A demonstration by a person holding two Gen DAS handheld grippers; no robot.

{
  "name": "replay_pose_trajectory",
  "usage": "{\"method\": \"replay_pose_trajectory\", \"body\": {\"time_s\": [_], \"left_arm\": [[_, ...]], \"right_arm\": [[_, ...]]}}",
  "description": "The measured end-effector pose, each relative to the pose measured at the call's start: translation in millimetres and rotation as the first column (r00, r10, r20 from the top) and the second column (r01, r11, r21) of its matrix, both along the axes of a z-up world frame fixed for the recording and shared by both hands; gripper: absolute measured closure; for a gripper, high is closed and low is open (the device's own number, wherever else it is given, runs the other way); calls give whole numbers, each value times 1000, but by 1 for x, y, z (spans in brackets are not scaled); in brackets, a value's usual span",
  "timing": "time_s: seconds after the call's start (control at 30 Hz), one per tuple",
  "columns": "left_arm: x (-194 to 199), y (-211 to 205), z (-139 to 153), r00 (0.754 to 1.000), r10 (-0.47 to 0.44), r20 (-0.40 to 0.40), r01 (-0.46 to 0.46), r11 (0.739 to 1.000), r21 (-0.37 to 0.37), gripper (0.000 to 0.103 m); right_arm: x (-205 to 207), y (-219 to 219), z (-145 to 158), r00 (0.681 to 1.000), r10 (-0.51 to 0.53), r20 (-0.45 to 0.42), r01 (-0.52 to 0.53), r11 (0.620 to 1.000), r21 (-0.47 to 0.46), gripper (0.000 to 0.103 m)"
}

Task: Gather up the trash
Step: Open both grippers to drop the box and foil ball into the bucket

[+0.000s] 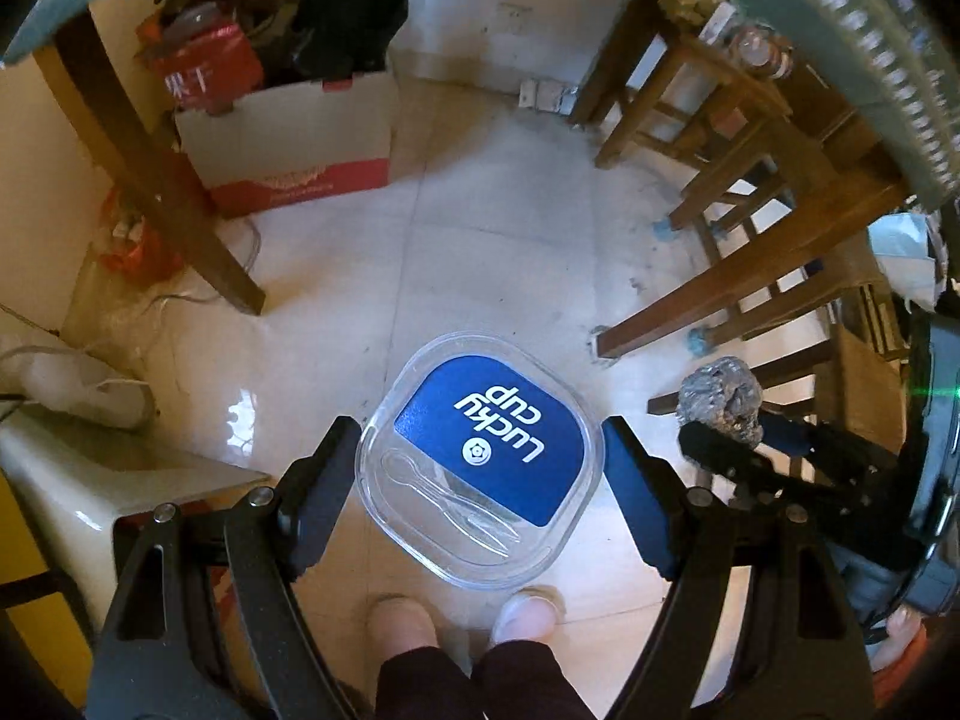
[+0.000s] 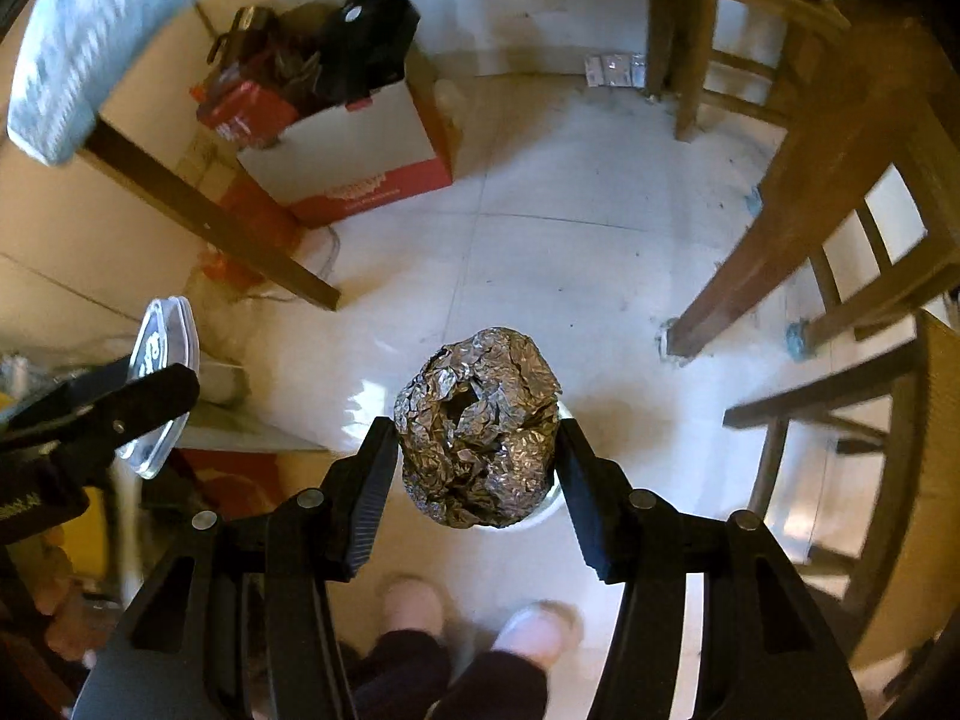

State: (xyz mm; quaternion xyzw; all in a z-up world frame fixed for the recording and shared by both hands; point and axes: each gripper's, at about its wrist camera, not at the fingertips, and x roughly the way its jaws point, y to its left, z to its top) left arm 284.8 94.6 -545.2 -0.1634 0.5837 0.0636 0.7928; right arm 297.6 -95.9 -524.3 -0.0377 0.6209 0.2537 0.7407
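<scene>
My left gripper [image 1: 480, 468] is shut on a clear plastic lid [image 1: 480, 456] with a blue "lucky cup" label and a clear spoon under it, held above the tiled floor. My right gripper [image 2: 480, 456] is shut on a crumpled ball of aluminium foil [image 2: 477, 426], also held above the floor. The foil ball [image 1: 720, 399] and the right gripper show at the right of the left wrist view. The lid [image 2: 159, 384] and the left gripper show at the left of the right wrist view. A white round rim [image 2: 549, 507] peeks out below the foil ball.
A white and red cardboard box [image 1: 300, 138] full of junk stands on the floor ahead to the left, also in the right wrist view [image 2: 360, 156]. Wooden table legs [image 1: 156, 168] and wooden chairs [image 1: 750, 192] flank the tiled floor. The person's feet [image 1: 468, 618] are below.
</scene>
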Motion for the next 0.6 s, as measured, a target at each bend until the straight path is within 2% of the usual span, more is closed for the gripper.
{"method": "replay_pose_trajectory", "body": {"time_s": [0.1, 0.23, 0.43, 0.6], "left_arm": [[1, 5, -19, 1000, 18, -15, -18, 1000, -17, 23], [4, 5, -34, 999, 22, -41, -24, 999, -39, 23], [13, -6, -51, 997, -15, -73, 9, 997, -77, 22], [25, -26, -74, 990, -44, -131, 19, 982, -187, 19]], "right_arm": [[2, 2, -16, 999, 22, -28, -21, 999, 25, 50], [8, -3, -33, 994, -1, -112, 9, 997, 77, 48], [5, -17, -36, 993, -31, -116, 33, 999, 13, 44], [4, -32, -35, 990, -73, -118, 70, 997, -32, 44]]}}
